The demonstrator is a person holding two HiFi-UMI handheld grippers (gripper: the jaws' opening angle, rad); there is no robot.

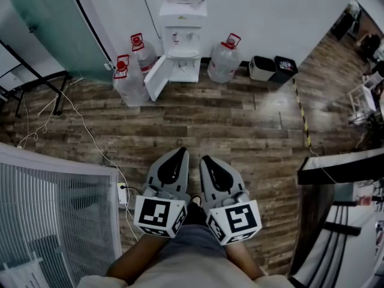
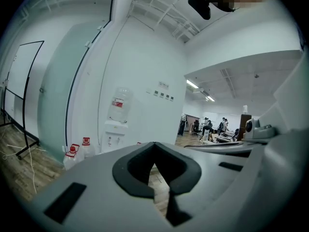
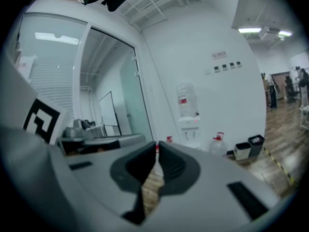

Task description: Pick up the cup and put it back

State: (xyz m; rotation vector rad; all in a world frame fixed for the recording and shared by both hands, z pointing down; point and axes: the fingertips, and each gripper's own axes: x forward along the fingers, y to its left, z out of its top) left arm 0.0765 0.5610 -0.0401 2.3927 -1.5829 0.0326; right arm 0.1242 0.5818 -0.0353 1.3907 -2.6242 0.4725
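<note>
Evidently the task has barely begun: no cup shows in any of the three views, so neither the picking up nor the putting back is done. The person stands on the plank floor (image 1: 252,125), well apart from the water dispenser (image 1: 182,47) against the far wall. The left gripper (image 1: 179,153) and the right gripper (image 1: 207,159) are held side by side, pointing towards that dispenser. Both tongs are closed, tip against tip, and nothing sits between them (each gripper view shows only floor through the gap behind the tips). How the cup looks cannot be said, nor where it is. It may be at the dispenser, whose small lower door (image 1: 157,77) hangs open, but that is only a guess. Large water bottles (image 1: 224,59) stand on either side of the unit and two bins (image 1: 273,68) to its right. The whole task is left to do: finding the cup, gripping it, lifting it and setting it back.
</note>
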